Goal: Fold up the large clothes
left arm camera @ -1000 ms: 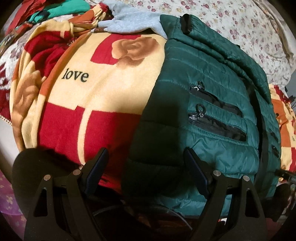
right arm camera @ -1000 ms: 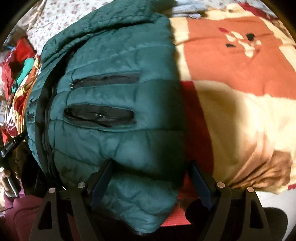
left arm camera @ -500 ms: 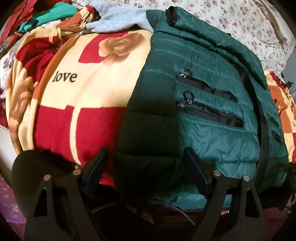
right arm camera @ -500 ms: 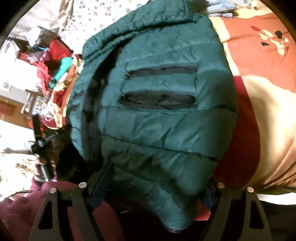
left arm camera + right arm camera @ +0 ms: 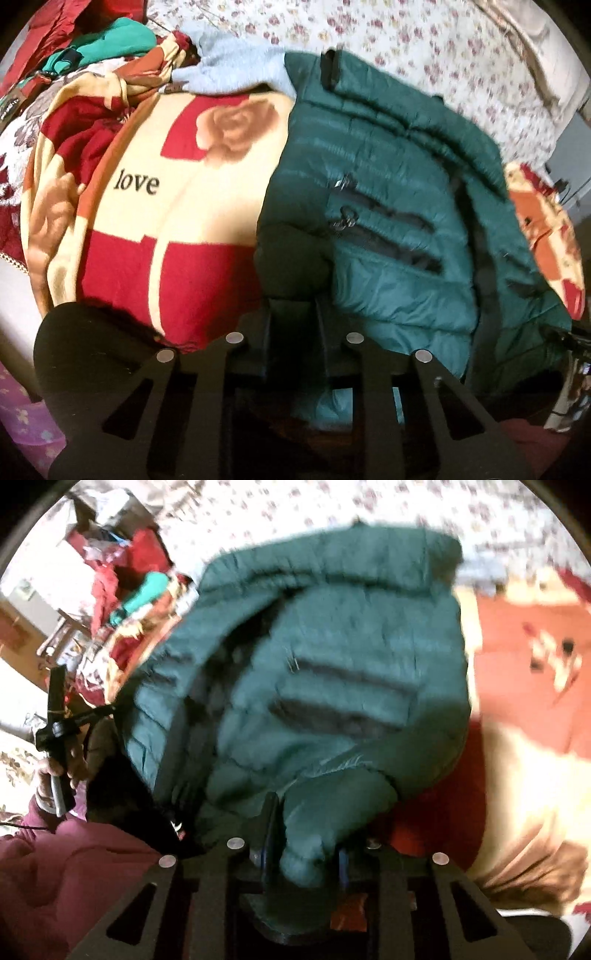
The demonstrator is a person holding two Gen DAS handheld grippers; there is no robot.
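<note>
A dark green quilted jacket (image 5: 399, 229) with two black zip pockets lies on a red and cream blanket (image 5: 155, 221) marked "love". My left gripper (image 5: 293, 325) is closing its jaws on the near left corner of the jacket's hem, and the fabric bunches between the fingers. In the right wrist view the same jacket (image 5: 332, 672) fills the middle, blurred. My right gripper (image 5: 303, 849) is closing on the jacket's near right hem corner, which is pinched between the blue pads. Both corners are lifted off the blanket.
A pale blue garment (image 5: 236, 70) lies behind the jacket, with teal and red clothes (image 5: 110, 44) piled at the far left. A flowered sheet (image 5: 406, 40) covers the back. A person's hand (image 5: 55, 764) and maroon sleeve (image 5: 74, 878) show at the left of the right wrist view.
Both grippers went from wide open around the jacket's near hem to pinched tight on its corners. Both have risen, lifting the hem, and the right wrist has rolled.
</note>
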